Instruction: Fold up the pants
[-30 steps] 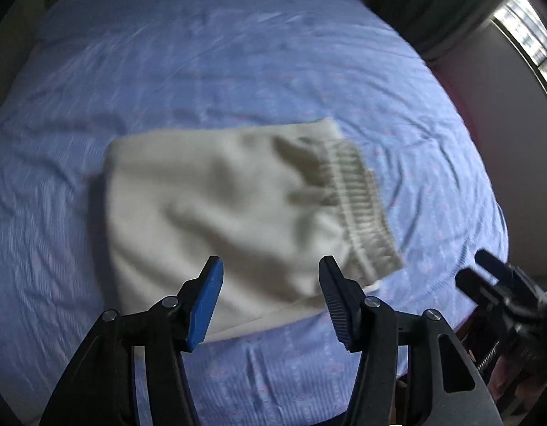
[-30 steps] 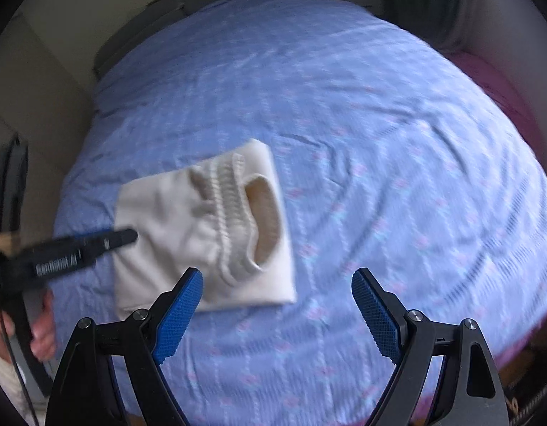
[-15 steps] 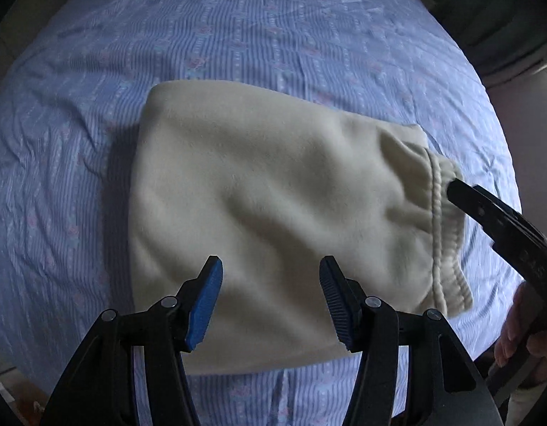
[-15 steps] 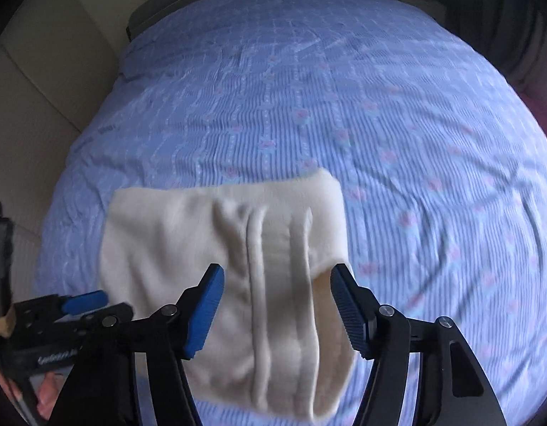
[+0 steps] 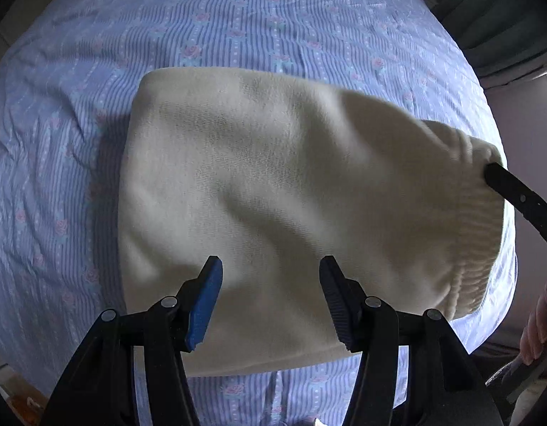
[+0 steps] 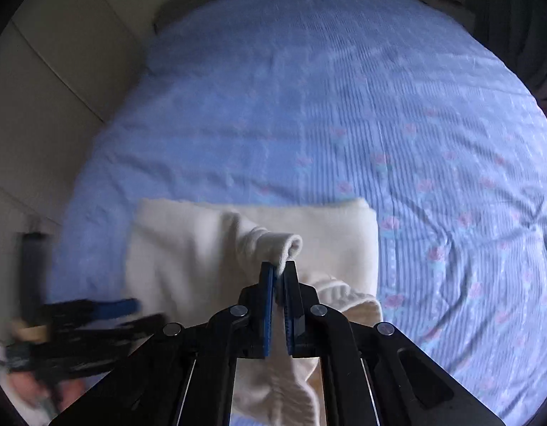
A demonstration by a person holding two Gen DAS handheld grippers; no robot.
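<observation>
- Pants (image 5: pixel 273 195), cream and already folded small, lie on the blue bedsheet (image 5: pixel 238 17).
- Right hand-held gripper (image 6: pixel 277 268) has just been closing; its jaws now pinch the ribbed waistband (image 6: pixel 284 248), so another fold looks ready to start.
- Left hand-held gripper (image 5: pixel 270 266) hangs half open above the near edge, gripping nothing.
- Only the right wrist view shows the pinch itself; the left view shows the whole bundle.

pants (image 5: pixel 273 184): cream fleece cloth, matt, ribbed waistband
bedsheet (image 5: pixel 238 17): thin striped cloth, wrinkled
left gripper (image 5: pixel 270 298): matt black plastic, ridged blue pads
</observation>
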